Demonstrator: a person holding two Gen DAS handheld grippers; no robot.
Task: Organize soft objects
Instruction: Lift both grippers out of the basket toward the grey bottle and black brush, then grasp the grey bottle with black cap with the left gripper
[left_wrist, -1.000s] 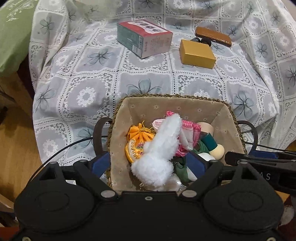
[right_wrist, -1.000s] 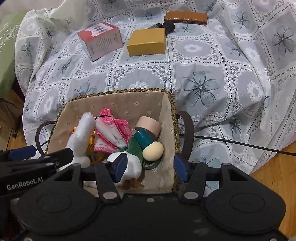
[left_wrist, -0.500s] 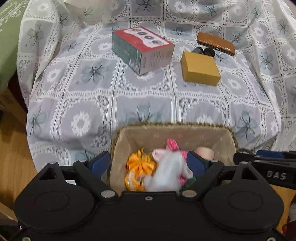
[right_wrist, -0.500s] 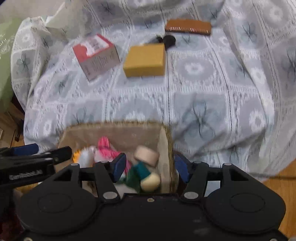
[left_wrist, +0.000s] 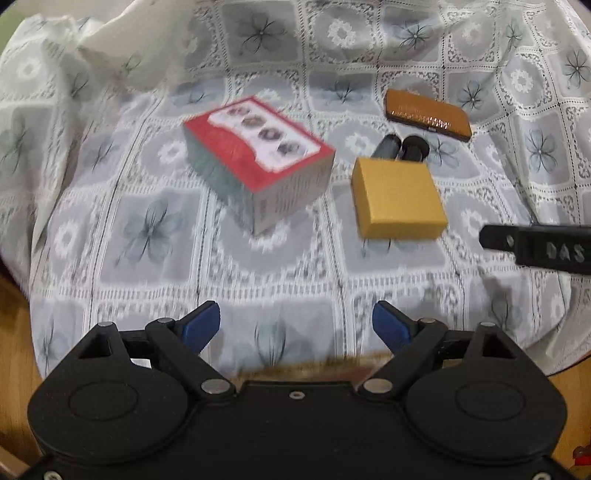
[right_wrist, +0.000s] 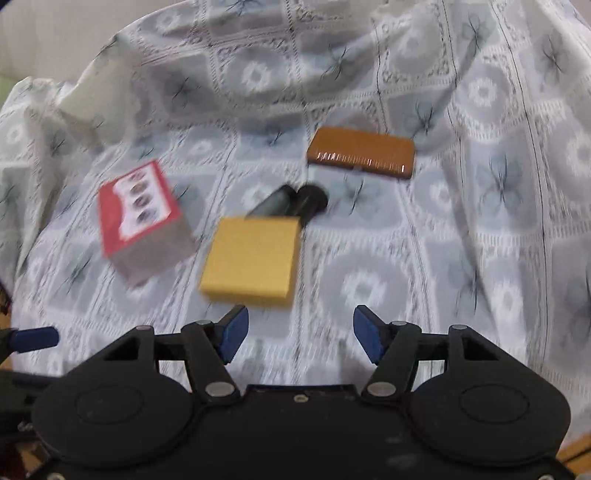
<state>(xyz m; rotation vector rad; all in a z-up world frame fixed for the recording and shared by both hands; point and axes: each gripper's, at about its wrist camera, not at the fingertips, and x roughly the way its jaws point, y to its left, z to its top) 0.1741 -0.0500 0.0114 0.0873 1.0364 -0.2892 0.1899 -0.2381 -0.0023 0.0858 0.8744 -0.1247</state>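
My left gripper (left_wrist: 295, 325) hangs open over the flowered lace cloth (left_wrist: 258, 266), with nothing between its blue pads. Just below the pads, a blurred brown strip of the woven basket's rim (left_wrist: 314, 365) shows; the soft things in it are hidden. My right gripper (right_wrist: 300, 332) is empty and its jaws are opening, just short of the yellow box (right_wrist: 251, 256). Part of the right gripper (left_wrist: 535, 247) juts into the left wrist view from the right. A blue fingertip (right_wrist: 33, 338) of the left gripper shows at the left edge of the right wrist view.
On the cloth lie a red-topped carton (left_wrist: 258, 162), a yellow box (left_wrist: 397, 199), two black cylinders (left_wrist: 402, 147) and a brown case (left_wrist: 426, 118). Wooden floor (left_wrist: 14, 332) shows at the lower left. The cloth rises in folds at the back.
Both grippers have moved forward over the cloth, away from the basket. The basket and its soft things have slid out of view at the bottom. The right jaws have widened.
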